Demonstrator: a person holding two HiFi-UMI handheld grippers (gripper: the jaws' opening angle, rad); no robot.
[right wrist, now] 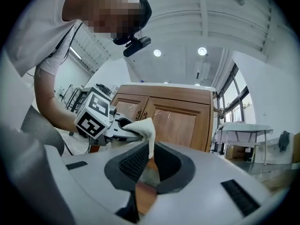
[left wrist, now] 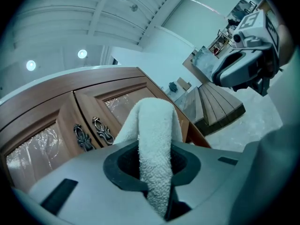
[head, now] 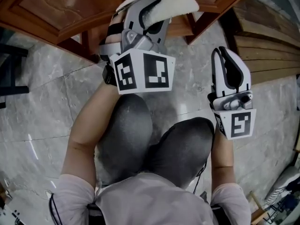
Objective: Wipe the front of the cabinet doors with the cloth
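Left fingers: your left gripper (left wrist: 157, 175) has its fingers (left wrist: 79, 172) pinched tight on the white cloth (left wrist: 152, 125). A folded loop of it bulges out past the tips.
Right fingers: your right gripper (right wrist: 143, 172) has its fingers (right wrist: 211, 182) drawn together to a thin slit, with nothing between them. It hangs over the floor beside your right knee (head: 187, 144).
Cloth: in the head view the cloth (head: 173, 1) sits at the bottom edge of the cabinet doors (head: 61, 8), ahead of the left gripper (head: 145, 8).
Hard to make out: no view settles whether the cloth touches the wood or hangs just off it. The head view cuts the doors off at the top. The left gripper's body hides the cloth's tail.
Doors: brown wood with framed panels. Two dark ornate handles (left wrist: 93, 132) sit side by side where the doors meet.
Floor: pale grey marbled tiles (head: 47, 93) with a dull shine.
Room: wooden planks (left wrist: 215, 102) are stacked to the cabinet's right. A white table (right wrist: 243, 128) stands by tall windows (right wrist: 232, 97), under round ceiling lights (right wrist: 202, 51).
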